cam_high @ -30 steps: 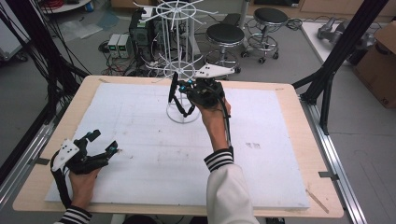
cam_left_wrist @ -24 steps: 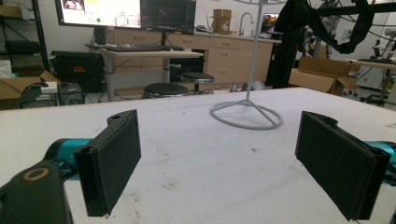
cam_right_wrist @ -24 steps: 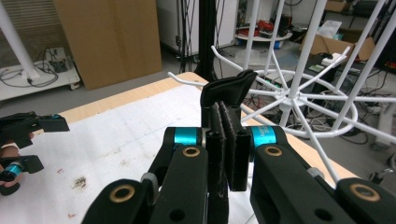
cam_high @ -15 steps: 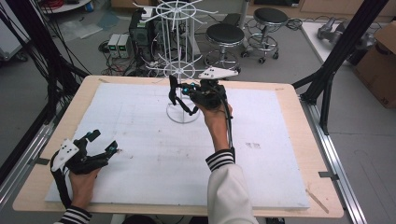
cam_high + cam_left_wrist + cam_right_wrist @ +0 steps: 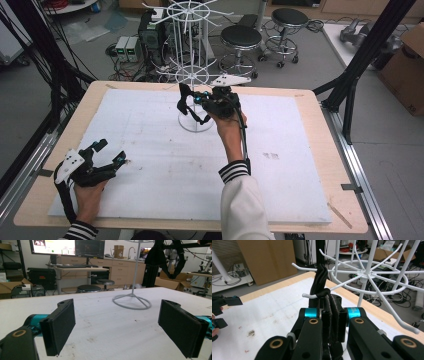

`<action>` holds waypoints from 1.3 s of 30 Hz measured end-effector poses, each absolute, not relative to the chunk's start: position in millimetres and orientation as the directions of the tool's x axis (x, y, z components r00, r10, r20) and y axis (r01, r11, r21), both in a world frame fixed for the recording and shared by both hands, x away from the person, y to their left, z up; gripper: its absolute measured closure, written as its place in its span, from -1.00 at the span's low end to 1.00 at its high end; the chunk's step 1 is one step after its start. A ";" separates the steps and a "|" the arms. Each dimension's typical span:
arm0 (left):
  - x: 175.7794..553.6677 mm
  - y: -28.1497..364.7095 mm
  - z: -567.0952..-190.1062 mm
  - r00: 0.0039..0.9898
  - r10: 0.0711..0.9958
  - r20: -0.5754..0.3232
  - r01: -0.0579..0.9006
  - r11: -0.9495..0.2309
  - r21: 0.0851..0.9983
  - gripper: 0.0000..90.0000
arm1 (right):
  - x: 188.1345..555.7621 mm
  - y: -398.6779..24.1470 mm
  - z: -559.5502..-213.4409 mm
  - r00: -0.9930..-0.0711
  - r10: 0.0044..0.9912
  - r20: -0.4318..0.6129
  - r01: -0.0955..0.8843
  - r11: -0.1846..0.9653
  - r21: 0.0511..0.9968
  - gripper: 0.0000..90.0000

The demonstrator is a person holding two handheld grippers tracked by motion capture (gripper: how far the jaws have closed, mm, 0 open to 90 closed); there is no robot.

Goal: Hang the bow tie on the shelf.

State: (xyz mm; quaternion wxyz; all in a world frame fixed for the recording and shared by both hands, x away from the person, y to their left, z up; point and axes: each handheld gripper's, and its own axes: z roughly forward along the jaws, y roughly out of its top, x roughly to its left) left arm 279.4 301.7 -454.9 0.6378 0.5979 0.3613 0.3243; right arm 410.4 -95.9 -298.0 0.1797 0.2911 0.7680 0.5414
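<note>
Right gripper point(image 5: 331, 315) pinching black strap point(image 5: 321, 277), looped over white hook point(image 5: 308, 295)

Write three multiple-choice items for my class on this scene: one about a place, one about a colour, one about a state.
1. Where does the white wire rack stand?
A. far middle of the table
B. near left corner
C. on the floor

2. What colour is the strap hooked over a rack arm?
A. red
B. black
C. yellow

3. How do the left gripper jaws stand?
A. shut on the strap
B. shut on nothing
C. wide open

Answers: 1 A, its ring base rests on the white mat's far side. 2 B, dark against the white wire. 3 C, bare mat shows between them.
</note>
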 end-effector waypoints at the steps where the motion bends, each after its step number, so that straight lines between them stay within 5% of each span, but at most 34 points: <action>1: 279.4 301.7 -454.9 0.529 0.846 -0.073 0.018 0.075 0.997 -0.68 | 409.8 -96.0 -299.0 -0.763 0.645 0.038 0.255 0.246 0.935 0.91; 9: 279.2 301.6 -454.9 0.528 0.846 -0.072 0.016 0.074 0.997 -0.68 | 406.7 -96.5 -304.5 -0.751 0.660 0.010 0.259 0.280 0.924 0.77; 14: 279.1 301.8 -454.9 0.528 0.846 -0.073 0.016 0.076 0.997 -0.68 | 399.2 -96.7 -305.6 -0.737 0.676 -0.020 0.241 0.290 0.926 0.34; 17: 278.9 301.8 -454.9 0.528 0.846 -0.071 0.015 0.075 0.997 -0.68 | 390.8 -99.4 -307.5 -0.717 0.697 -0.010 0.239 0.259 0.936 -0.23; 25: 279.2 302.4 -454.9 0.526 0.847 -0.080 0.018 0.083 0.996 -0.68 | 363.3 -111.0 -316.2 -0.736 0.677 0.011 0.249 0.255 0.934 -0.71; 39: 278.9 301.9 -455.0 0.524 0.848 -0.080 0.016 0.084 0.996 -0.68 | 300.3 -178.6 -359.4 -0.687 0.727 0.010 0.191 0.167 0.967 -0.77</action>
